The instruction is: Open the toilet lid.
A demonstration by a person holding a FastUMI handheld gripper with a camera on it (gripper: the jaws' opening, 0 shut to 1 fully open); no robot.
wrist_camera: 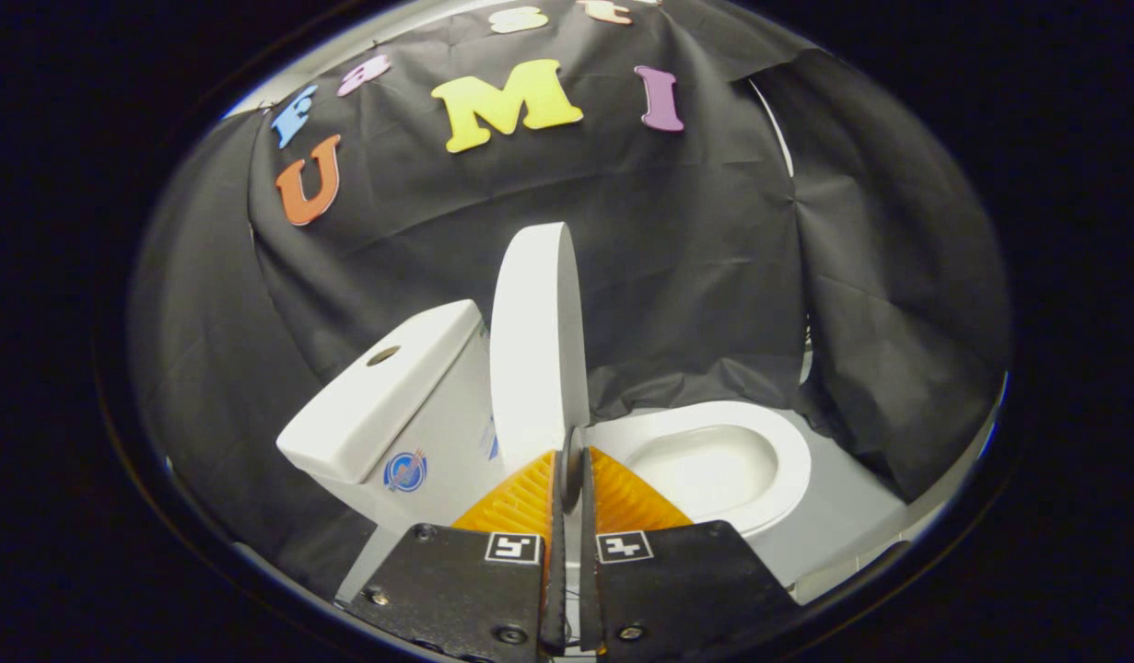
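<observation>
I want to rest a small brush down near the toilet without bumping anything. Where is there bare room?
Free: the grey floor between the bowl's seat rim and the black cloth wall, and the flat tank top around its button hole. Crowded: the gripper, where the fingers pinch the raised lid's edge, close beside tank and bowl.

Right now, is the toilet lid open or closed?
Open: the toilet lid stands upright beside the tank, the bowl uncovered. The gripper pinches its lower edge.

Pale floor (pixel 847 516) carries toilet (pixel 714 460), dark cloth (pixel 861 433) edge.
</observation>
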